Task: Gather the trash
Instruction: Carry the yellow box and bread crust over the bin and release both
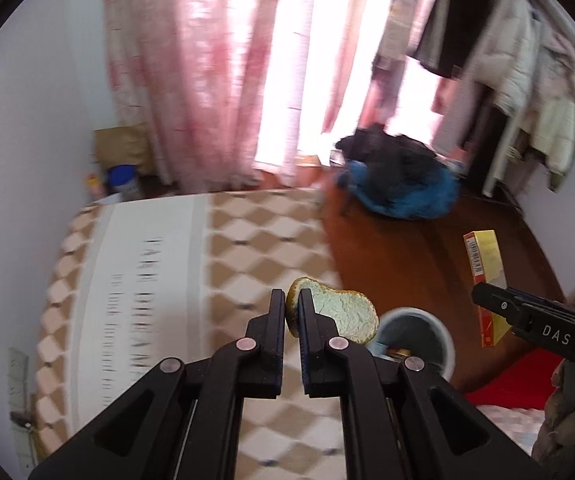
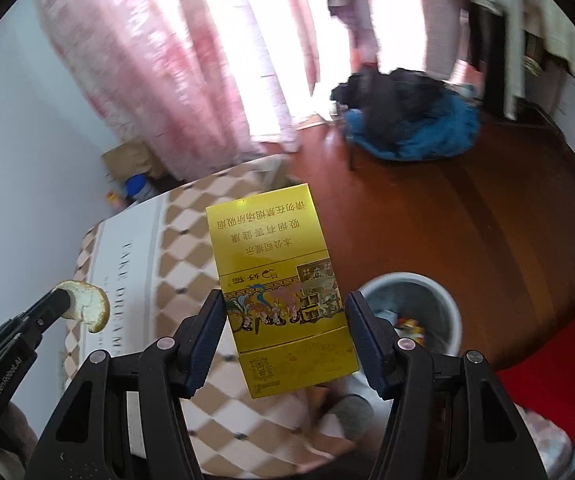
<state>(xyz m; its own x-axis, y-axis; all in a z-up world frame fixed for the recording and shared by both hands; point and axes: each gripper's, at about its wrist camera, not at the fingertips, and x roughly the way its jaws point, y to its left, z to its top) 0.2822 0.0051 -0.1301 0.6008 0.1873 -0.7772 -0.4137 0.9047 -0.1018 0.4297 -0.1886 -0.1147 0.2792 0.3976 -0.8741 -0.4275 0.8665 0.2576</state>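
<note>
Peel: we see the citrus peel pinched in our left gripper fingers, above the worktop.
Box: our right gripper fingers clamp the yellow cigarette box.
Bin: the white trash bin sits on the floor at 4 o'clock.

"DAS" on right gripper; "GenRobot.AI" on left gripper; "TAKE DREAM" on tablecloth.

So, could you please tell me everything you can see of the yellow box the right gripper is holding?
The yellow box is a glossy flat carton, apparently card, printed with Chinese characters and a colourful illustrated band, all upside down in the right wrist view. A barcode runs along one narrow side. The right gripper clamps its side edges, holding it in the air near the white bin.
</note>
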